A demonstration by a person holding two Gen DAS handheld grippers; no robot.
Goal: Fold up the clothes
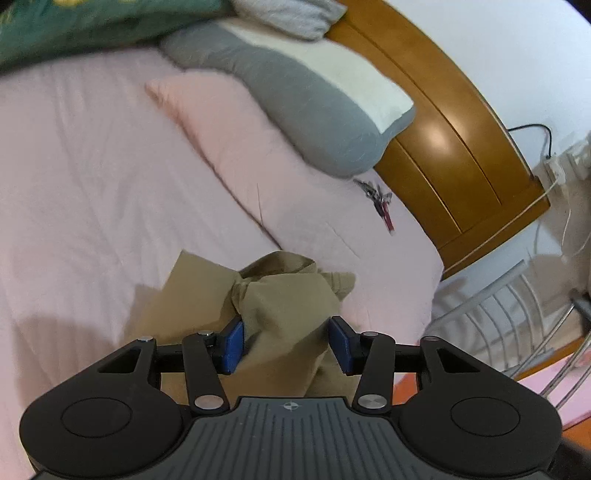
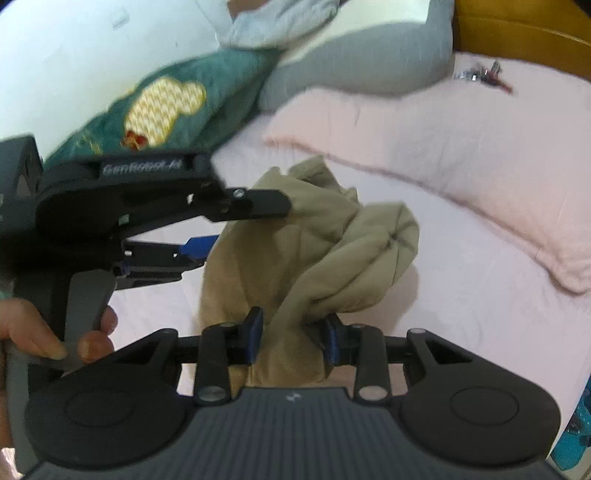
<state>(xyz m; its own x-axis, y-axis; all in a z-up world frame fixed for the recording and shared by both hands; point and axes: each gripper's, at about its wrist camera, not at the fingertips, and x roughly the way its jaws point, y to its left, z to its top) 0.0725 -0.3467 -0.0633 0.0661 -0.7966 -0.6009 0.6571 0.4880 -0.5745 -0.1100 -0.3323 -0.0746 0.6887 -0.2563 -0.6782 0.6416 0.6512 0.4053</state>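
On the pink bed sheet, in the left wrist view, a khaki garment lies bunched near the bed's edge, one fold rising between the blue pads of the left hand-held gripper. The jaws stand apart with cloth between them; the left pad touches the fabric, the right pad's contact cannot be told, so whether it grips is unclear. Beyond lie a pink pillow, a grey-and-white pillow against the wooden headboard, a green cushion, and a bunch of keys on the sheet beside the headboard. A white wire rack stands off the bed to the right. In the right wrist view, the right hand-held gripper is clenched on a gathered wad of the khaki garment, both pads pressing into the cloth, the rest heaped ahead on the sheet. The left hand-held gripper comes in from the left, its upper finger tip touching the garment's top fold, its blue pad just beside the cloth; a hand holds its handle. The green cushion with a yellow patch, the pink pillow and keys lie behind.
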